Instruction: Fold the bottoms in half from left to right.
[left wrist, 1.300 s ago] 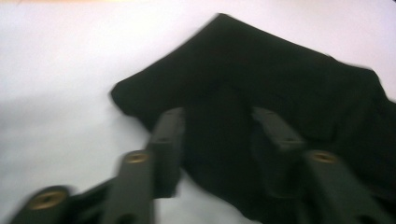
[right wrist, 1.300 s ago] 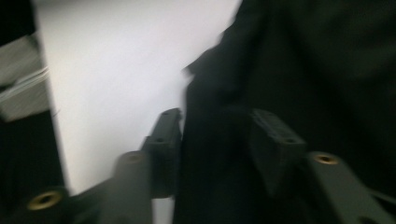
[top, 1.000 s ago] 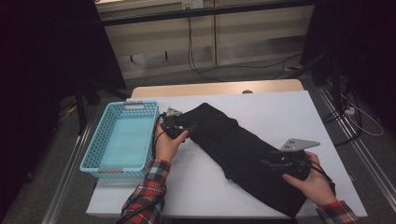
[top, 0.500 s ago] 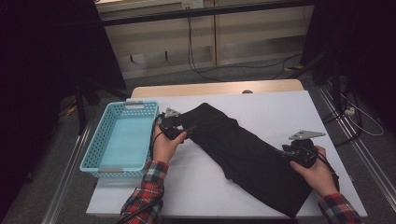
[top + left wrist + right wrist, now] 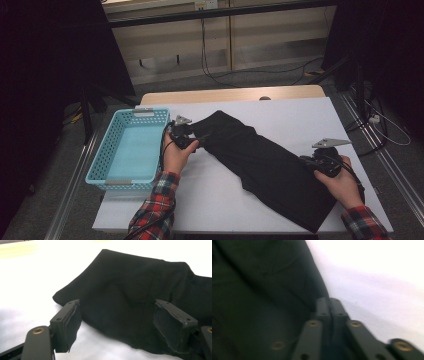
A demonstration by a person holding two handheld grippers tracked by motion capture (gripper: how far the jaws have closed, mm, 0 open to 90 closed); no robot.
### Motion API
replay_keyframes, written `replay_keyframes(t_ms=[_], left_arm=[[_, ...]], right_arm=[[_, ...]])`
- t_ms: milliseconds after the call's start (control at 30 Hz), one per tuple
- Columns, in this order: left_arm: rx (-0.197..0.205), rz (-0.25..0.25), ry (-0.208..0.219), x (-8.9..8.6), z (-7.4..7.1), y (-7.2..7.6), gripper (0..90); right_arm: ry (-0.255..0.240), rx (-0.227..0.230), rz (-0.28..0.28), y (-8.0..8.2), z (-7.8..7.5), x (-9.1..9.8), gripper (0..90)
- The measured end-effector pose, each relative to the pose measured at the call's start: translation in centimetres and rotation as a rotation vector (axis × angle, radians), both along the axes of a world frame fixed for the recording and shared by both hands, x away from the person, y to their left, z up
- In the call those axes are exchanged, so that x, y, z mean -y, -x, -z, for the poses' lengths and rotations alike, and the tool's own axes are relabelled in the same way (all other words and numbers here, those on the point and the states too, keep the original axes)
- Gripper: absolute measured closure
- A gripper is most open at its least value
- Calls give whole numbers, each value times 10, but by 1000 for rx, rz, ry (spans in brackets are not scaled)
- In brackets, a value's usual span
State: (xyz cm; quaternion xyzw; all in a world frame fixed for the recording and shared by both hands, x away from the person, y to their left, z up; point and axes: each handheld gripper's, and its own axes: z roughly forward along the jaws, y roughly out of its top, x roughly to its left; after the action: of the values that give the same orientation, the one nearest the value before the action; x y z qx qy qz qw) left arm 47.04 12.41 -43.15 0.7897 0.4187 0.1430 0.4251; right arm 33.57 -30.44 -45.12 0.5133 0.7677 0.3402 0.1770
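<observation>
1. Lying diagonally across the white surface (image 5: 235,200), right of the blue basket (image 5: 131,150), the black trousers (image 5: 260,165) need both ends pinched.
2. Left claw (image 5: 120,325) gapes around their edge; close it squarely.
3. Right claw (image 5: 329,307), having just been closing, looks clamped on the trousers' edge; confirm the bite.

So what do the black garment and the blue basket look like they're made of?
Black garment: looks like woven cloth with a matte finish; it lies limp, with soft folds and a stitched seam in the left gripper view. Blue basket: probably moulded plastic, going by its stiff lattice walls and smooth, even colour.
</observation>
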Motion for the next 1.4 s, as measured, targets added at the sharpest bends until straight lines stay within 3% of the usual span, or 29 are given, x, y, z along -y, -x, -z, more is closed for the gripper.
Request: replay_keyframes(t_ms=[133, 233, 333, 500, 733, 833, 1033, 1167, 1400], left_arm=[[-6, -18, 2, -2, 1, -4, 233], [-16, -41, 2, -4, 3, -10, 230], [-20, -63, 1, -4, 4, -17, 229], [-31, -95, -32, -5, 10, -30, 253], [-68, -144, -27, -6, 22, -40, 320], [-53, -151, -57, -4, 26, -42, 338], [-41, -139, -77, 1, 31, -43, 389], [-52, -136, -69, 0, 31, -44, 460], [-111, -130, -27, 2, 28, -45, 691]], right_arm=[[-20, 20, -5, 3, -3, -5, 590], [-30, 22, -5, 4, -4, -5, 554], [-39, 40, -3, 7, -8, -6, 447], [-58, 64, -11, 11, -12, -10, 342], [-71, 80, -35, 14, -16, -15, 297], [-75, 87, -38, 15, -17, -17, 271], [-81, 90, -29, 15, -18, -15, 216], [-79, 93, -29, 16, -18, -14, 210], [-80, 89, -19, 15, -17, -12, 204]])
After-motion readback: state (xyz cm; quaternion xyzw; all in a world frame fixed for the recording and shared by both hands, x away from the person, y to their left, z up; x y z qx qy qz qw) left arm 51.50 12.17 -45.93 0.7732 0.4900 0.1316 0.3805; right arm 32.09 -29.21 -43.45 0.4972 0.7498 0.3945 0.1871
